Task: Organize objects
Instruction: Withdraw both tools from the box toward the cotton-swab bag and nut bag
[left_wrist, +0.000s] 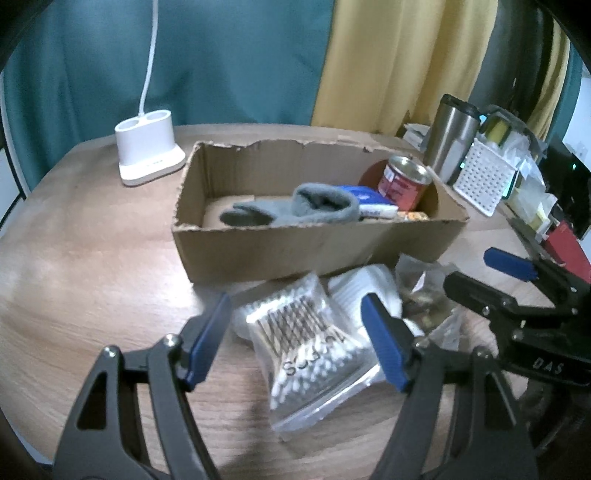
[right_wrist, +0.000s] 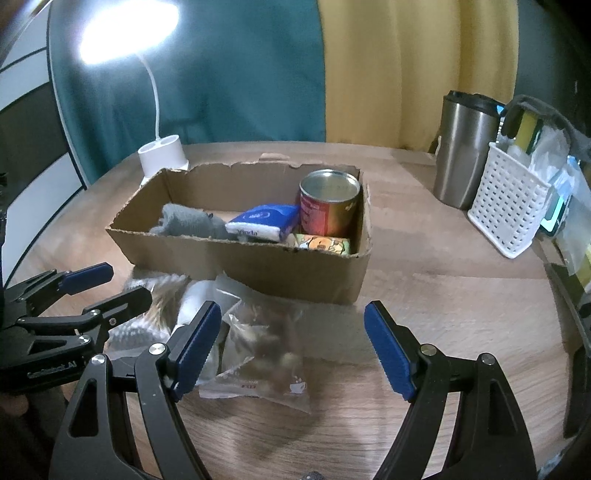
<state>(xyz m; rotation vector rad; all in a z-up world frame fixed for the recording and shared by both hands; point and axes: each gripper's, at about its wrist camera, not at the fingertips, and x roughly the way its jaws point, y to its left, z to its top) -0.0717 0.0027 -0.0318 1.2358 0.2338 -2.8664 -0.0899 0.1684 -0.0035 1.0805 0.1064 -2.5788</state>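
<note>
A brown cardboard box (left_wrist: 317, 236) with torn edges sits in the middle of a round wooden table (left_wrist: 92, 266). Inside the box lie a grey sock (left_wrist: 295, 210), a blue and white tissue pack (right_wrist: 264, 221), a red tin can (right_wrist: 328, 206) standing up at the right end, and a small snack packet (right_wrist: 325, 245) just in front of the can. On the table, close to the near side of the box, three soft packs lie bunched together: a clear bag of cotton swabs (left_wrist: 306, 339), a white pack of pads (left_wrist: 362, 291) touching it on the right, and a clear bag of brown bits (right_wrist: 262, 343), maybe nuts, though the picture is too blurry to be sure. The left gripper (left_wrist: 299, 339) hangs over the swab bag with its blue fingers (left_wrist: 384, 343) set wide apart on each side of it, and it holds nothing. The right gripper (right_wrist: 291, 347) hangs over the bag of brown bits, also wide open and holding nothing, with the bag nearer its left finger. At the far left of the table stands a white lamp base (left_wrist: 149, 151), and its light (right_wrist: 129, 29) glows above. At the far right stand a steel cup (right_wrist: 465, 151) and, just beside it, a white basket (right_wrist: 509, 210) full of small things
</note>
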